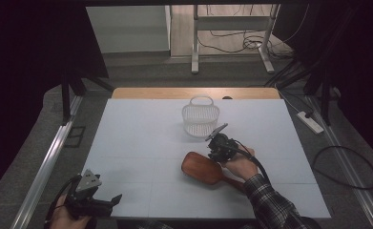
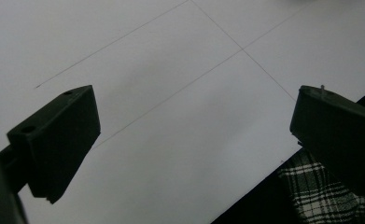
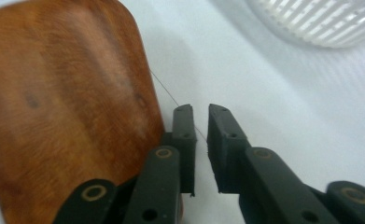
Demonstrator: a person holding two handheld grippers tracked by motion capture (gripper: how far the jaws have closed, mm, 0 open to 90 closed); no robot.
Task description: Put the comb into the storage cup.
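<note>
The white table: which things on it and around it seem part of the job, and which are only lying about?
Likely in the job:
- brown wooden paddle-shaped board, beside the right tool
- white slotted plastic basket
- left tool, open over the table's near edge

Lying about:
- white power strip on the floor
- black cables

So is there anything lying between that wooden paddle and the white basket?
Nothing visible does. The wooden paddle lies nearer the person, the white basket farther back, with bare table between them. The right gripper hovers above that stretch, jaws nearly together, gripping nothing.
</note>
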